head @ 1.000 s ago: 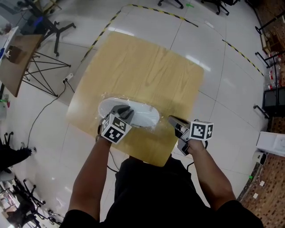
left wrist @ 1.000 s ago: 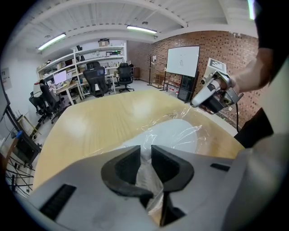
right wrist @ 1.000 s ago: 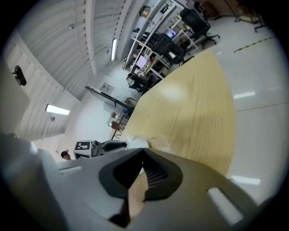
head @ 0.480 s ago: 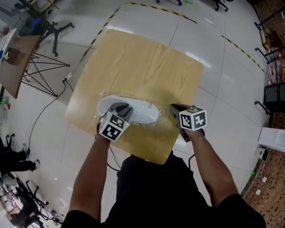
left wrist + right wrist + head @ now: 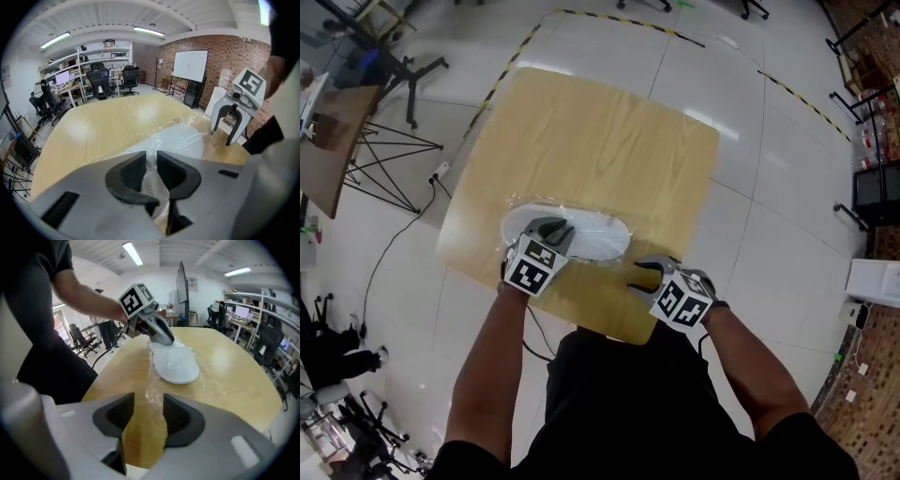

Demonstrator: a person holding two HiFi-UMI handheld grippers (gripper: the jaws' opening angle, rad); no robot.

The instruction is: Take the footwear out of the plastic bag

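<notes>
A white slipper [image 5: 581,236] lies inside a clear plastic bag [image 5: 614,246] near the front edge of the wooden table [image 5: 600,141]. My left gripper [image 5: 555,228] sits over the bag's left end. In the left gripper view its jaws [image 5: 151,157] are shut on a bunched fold of the plastic bag [image 5: 149,180], with the slipper [image 5: 180,140] just beyond. My right gripper [image 5: 645,272] hovers at the bag's right end by the table's front edge. Its jaws [image 5: 148,404] are opening, with the crinkled bag edge [image 5: 152,392] between them but no pad pressing on it; the slipper [image 5: 176,363] lies further ahead.
The table's near edge [image 5: 581,323] is right under both grippers. A folding stand [image 5: 389,155] and a cable [image 5: 394,239] are on the floor to the left, and yellow-black tape [image 5: 619,19] runs behind the table. Office chairs [image 5: 98,82] stand further off.
My right gripper has swung from right of the bag in to its right end near the table's front edge, and its jaws went from shut to open. The left gripper has held still.
</notes>
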